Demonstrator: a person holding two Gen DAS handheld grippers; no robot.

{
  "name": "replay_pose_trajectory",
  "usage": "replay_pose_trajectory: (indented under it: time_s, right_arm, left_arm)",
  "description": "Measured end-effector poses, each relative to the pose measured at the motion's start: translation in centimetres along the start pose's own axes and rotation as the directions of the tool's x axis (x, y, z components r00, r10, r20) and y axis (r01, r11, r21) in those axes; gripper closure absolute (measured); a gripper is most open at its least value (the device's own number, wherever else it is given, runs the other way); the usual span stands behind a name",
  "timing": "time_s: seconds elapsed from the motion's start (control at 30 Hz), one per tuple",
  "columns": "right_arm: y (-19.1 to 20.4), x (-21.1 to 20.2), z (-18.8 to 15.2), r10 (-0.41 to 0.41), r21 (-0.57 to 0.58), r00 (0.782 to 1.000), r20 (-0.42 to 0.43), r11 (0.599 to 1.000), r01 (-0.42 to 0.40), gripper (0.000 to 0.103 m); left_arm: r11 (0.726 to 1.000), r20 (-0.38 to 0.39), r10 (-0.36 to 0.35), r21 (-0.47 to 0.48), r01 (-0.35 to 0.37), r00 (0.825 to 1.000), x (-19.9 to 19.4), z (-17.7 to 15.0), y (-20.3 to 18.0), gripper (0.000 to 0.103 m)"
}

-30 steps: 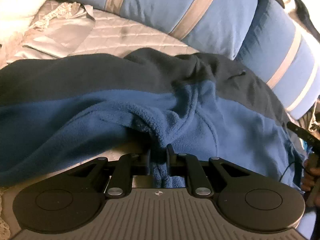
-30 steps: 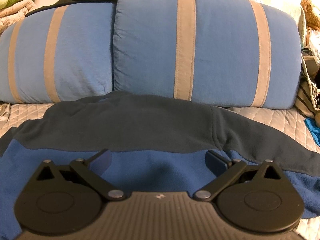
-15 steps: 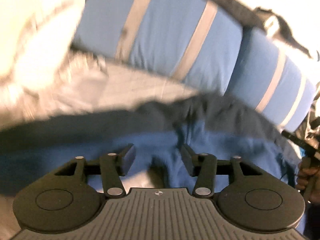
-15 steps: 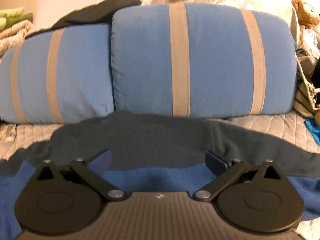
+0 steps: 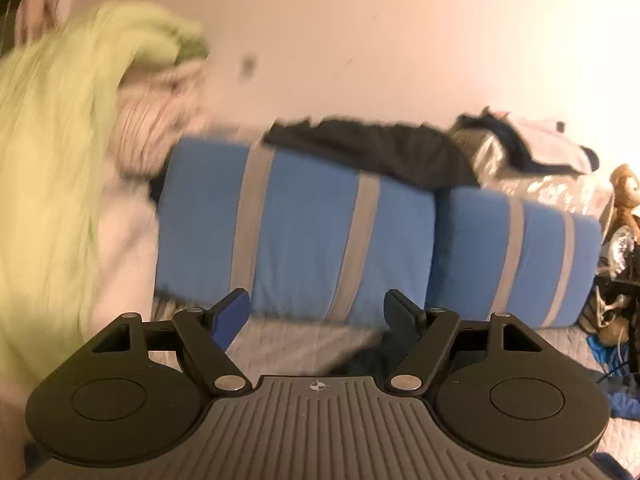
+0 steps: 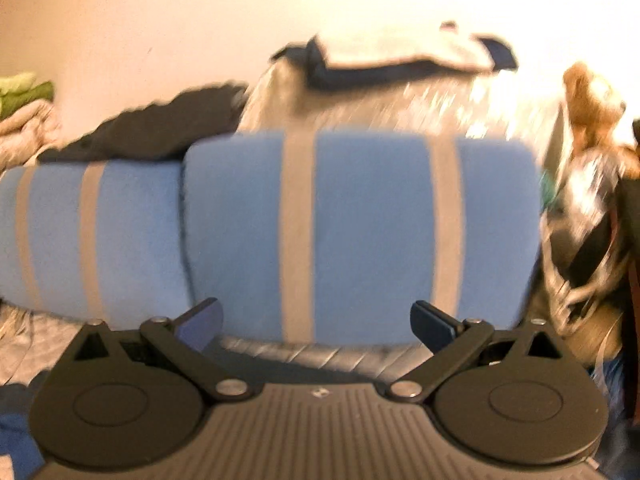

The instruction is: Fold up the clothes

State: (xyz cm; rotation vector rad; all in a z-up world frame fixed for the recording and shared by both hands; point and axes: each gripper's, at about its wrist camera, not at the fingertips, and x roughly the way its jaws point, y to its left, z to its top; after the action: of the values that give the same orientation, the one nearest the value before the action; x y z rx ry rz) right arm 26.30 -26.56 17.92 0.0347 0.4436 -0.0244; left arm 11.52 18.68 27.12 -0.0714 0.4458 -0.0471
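Note:
The blue and dark grey fleece garment lies low on the bed, mostly under the camera. Only a dark edge (image 5: 360, 360) of it shows in the left wrist view. The right wrist view has a dark strip (image 6: 320, 360) and a blue patch (image 6: 16, 432). My left gripper (image 5: 316, 304) hangs above the quilt with its jaws opening and nothing between them. My right gripper (image 6: 316, 312) stands wide open and empty, facing the pillows. Both views are blurred by motion.
Two blue pillows with grey stripes (image 5: 296, 236) (image 6: 360, 232) lean against the wall behind the bed. A black garment (image 5: 372, 148) lies on top of them, beside a silvery bundle (image 6: 400, 100). Green fuzzy fabric (image 5: 52, 168) fills the left. Clutter and a plush toy (image 6: 592, 100) stand at the right.
The left gripper let go of the blue fleece and opened. Both grippers rose and tipped up, so the fleece dropped out of view and the pillows and wall came in.

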Motion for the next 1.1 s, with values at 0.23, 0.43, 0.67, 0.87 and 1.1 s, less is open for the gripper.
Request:
replay_pose_trajectory:
  time_s: [0.23,0.43,0.67,0.87,1.1]
  right_arm:
    - [-5.3,-1.4,7.5,-0.047,0.03,0.996,0.071,0.999,0.045,0.0]
    - [-8.9,-2.7,12.0,-0.085,0.077,0.992,0.098,0.994,0.077,0.0]
    - [-7.6,-1.7,12.5,-0.116,-0.07,0.988,0.105,0.99,0.124,0.0]
    - [-5.0,2.0,8.3,-0.008,-0.062,1.0,0.019,0.998,0.009,0.0]
    - [-0.5,6.5,3.3,0.082,-0.179,0.995,-0.062,0.979,-0.092,0.0]
  left_arm:
    - [0.999,0.112,-0.039,0.013,0.037,0.993,-0.1,5.1,-2.7,0.029]
    - [0.996,0.155,-0.094,0.015,0.093,0.983,0.6,6.9,-4.6,0.027]
    - [0.992,0.108,-0.119,-0.023,0.123,0.987,6.5,5.3,-7.0,0.026]
    - [0.992,0.036,-0.128,-0.009,0.129,0.991,12.7,0.5,-8.3,0.027]
    - [0.994,-0.024,-0.108,-0.003,0.108,0.994,18.0,-3.6,-7.5,0.027]
